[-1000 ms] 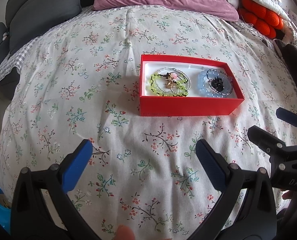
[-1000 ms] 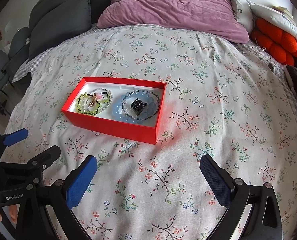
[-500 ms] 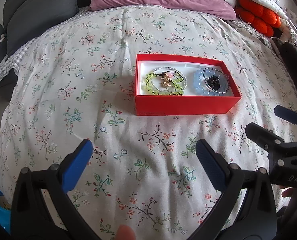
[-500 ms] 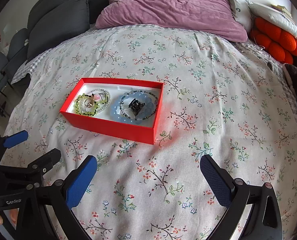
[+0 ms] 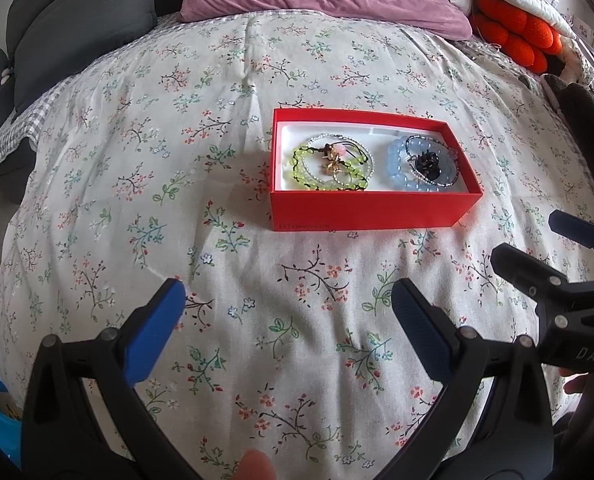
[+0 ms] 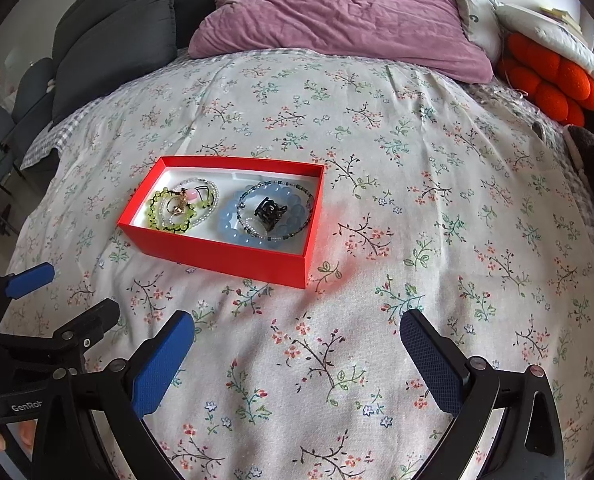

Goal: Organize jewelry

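Note:
A red box (image 5: 373,209) (image 6: 225,256) with a white inside lies on the floral bedspread. Its left half holds a green bead bracelet (image 5: 297,160) (image 6: 155,216) tangled with clear beads and gold charms. A pale blue bead bracelet (image 5: 397,168) (image 6: 233,226) and a black hair clip (image 5: 427,164) (image 6: 269,210) fill the right half. My left gripper (image 5: 287,304) (image 6: 63,296) stands open and empty well short of the box. My right gripper (image 6: 297,332) (image 5: 537,240) is also open and empty, near the box's right corner.
A purple pillow (image 6: 337,12) lies at the head of the bed, dark grey cushions (image 6: 109,48) to the left and an orange cushion (image 6: 549,76) to the right. Fingertips (image 5: 257,466) show below the left gripper. Bare bedspread (image 6: 457,200) stretches right of the box.
Both grippers have drawn back a little from the box and stayed open. The box and the jewelry in it have not moved.

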The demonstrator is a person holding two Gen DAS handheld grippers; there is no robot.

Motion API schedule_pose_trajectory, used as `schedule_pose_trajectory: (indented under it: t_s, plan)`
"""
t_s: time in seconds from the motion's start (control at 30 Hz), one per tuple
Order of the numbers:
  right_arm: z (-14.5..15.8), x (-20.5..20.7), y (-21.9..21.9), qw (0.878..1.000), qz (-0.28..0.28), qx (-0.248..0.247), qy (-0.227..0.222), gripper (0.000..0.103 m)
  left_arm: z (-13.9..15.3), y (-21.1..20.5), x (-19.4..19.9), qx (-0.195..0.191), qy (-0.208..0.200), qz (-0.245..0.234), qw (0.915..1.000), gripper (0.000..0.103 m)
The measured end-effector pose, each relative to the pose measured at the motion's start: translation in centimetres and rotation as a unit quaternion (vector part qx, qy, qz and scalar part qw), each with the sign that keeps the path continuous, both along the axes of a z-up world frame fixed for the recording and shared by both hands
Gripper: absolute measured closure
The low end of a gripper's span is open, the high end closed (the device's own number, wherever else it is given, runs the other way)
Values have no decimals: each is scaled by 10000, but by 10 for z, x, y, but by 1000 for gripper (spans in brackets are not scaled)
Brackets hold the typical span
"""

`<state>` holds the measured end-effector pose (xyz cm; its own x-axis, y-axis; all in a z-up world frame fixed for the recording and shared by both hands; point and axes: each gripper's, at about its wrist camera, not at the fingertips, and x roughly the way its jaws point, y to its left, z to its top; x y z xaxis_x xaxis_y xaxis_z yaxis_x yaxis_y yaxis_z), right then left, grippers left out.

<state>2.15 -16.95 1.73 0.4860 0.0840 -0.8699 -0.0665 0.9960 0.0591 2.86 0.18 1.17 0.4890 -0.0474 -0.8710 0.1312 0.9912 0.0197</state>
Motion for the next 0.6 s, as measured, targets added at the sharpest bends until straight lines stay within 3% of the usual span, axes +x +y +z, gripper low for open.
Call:
schedule_pose_trajectory:
  t_s: [0.6]
  plan:
    - [0,-4,-1,10000,-42,-2,-20,0,-1,1,-7,-110,-46,74,9999,1]
